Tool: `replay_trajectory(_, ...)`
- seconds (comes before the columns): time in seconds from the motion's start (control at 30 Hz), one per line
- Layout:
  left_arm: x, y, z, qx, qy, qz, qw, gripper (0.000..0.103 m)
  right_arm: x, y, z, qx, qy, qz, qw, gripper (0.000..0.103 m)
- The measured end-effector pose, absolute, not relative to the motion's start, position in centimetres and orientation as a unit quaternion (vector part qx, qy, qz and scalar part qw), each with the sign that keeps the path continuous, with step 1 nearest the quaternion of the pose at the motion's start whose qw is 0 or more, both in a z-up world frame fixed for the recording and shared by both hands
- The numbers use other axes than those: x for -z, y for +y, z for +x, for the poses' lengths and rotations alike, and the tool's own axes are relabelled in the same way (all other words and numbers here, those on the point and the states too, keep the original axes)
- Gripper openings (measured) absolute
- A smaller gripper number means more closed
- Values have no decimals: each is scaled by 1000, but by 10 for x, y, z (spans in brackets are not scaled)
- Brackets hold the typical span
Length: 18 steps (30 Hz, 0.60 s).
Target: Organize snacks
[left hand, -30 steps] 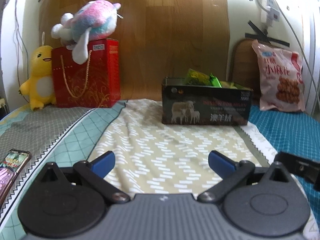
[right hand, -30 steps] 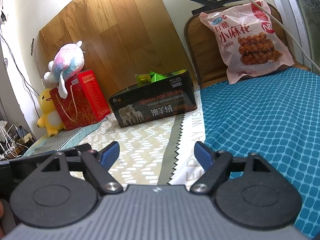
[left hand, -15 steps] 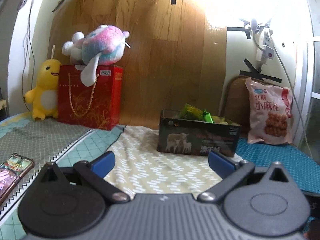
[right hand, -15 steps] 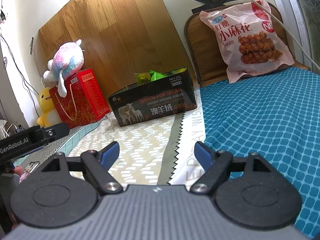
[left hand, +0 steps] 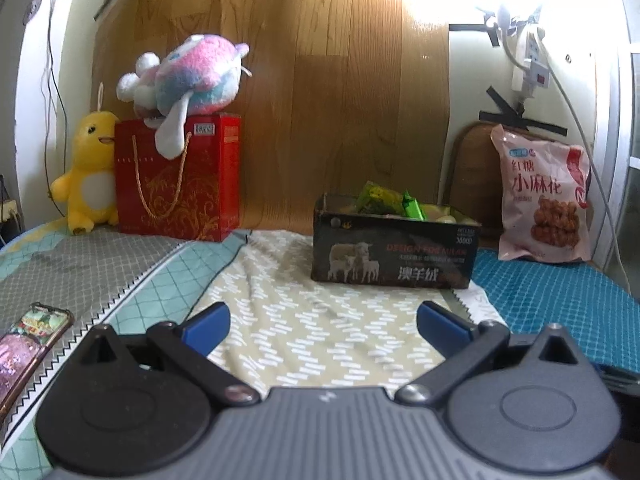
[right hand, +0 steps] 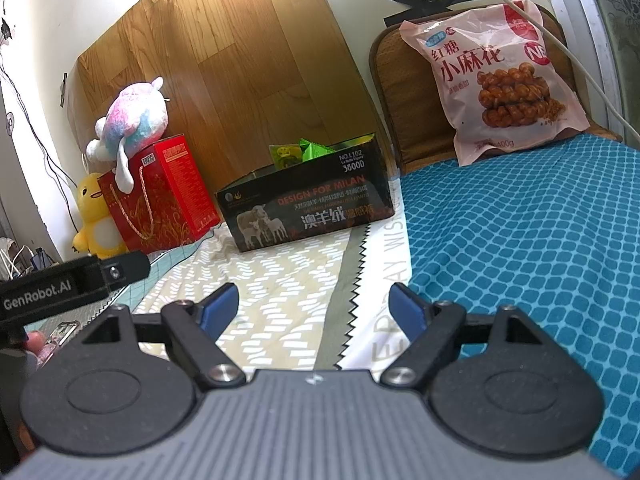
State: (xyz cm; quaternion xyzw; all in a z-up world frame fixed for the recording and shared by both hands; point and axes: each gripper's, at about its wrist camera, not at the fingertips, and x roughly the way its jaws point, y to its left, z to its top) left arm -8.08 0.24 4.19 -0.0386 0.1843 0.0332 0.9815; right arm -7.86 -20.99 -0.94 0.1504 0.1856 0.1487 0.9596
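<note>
A: Item one, open room?
B: Bed [left hand: 312, 320]: a bare stretch of patterned sheet between both grippers and the box [left hand: 394, 254]. Blue cover [right hand: 520, 240] to the right, bare up to the snack bag [right hand: 500, 76]. The box stands at the far edge of the bed, near the wood panel [left hand: 320, 100]; the snack bag leans on a brown cushion [right hand: 404, 92] in the far right corner, well apart from the box.

A: Item two, the box?
B: Black, open-topped, sheep printed on its front. Green packets [left hand: 390, 200] stick up inside.

A: Left side?
B: Red gift bag [left hand: 176, 176] against the panel, a pink plush [left hand: 192, 76] lying on top, a yellow plush [left hand: 86, 176] just beside the bag.

A: Item three, what only one view gives?
B: Left wrist view: a phone [left hand: 28, 344] on the grey sheet at the near left edge, shown whole. Right wrist view: the left gripper's side bar marked GenRobot.AI, a fingertip [right hand: 34, 340] under it, and the snack bag large and readable.

A: Item four, grippers?
B: Left gripper [left hand: 322, 324]: jaws wide apart, nothing between, aimed slightly down at the sheet before the box. Right gripper [right hand: 314, 308]: jaws wide apart, nothing between, aimed slightly down along the seam between sheet and blue cover.
</note>
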Motion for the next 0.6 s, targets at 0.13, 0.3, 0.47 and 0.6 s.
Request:
replay_trajectory(0.13,-46,-5,-85,-49,165,-17,985,103,9,-210,-79,-148,185,151,960,84)
replay_trajectory(0.3,-49,-10,-86,-49,171,7,984,103,9,-210,-79,-149,185,151,960,84)
replay_trajectory(0.47,-49,-9,-85,-45,184,6,982,103,9,-209,-78,-150,186,148,960,84)
replay_trajectory(0.6,-48,-5,-79,-51,204,4,978,103,9,-210,-78,-150,187,152,959,84)
